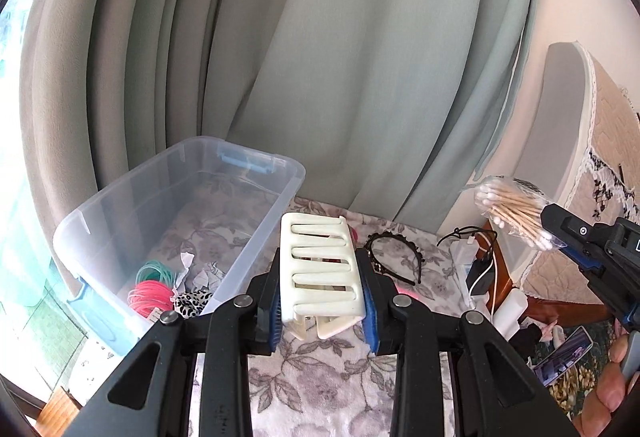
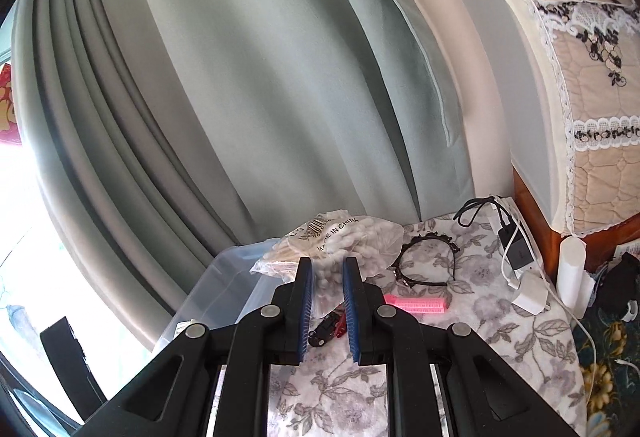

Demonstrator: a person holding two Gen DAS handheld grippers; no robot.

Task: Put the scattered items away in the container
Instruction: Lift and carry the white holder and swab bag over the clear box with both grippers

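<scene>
Above the floral cloth [image 1: 320,377], your left gripper [image 1: 322,289] clamps the white slotted clip [image 1: 320,269] beside the clear bin [image 1: 176,221]; your right gripper [image 2: 326,301], raised, pinches the cotton-swab bag [image 2: 332,241] between its pads.

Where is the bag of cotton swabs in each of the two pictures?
Left wrist view: bag of cotton swabs at right, held up by the right gripper.
Right wrist view: bag at centre, between the gripper's pads.
Shared landmark: black headband on the floral cloth.
</scene>
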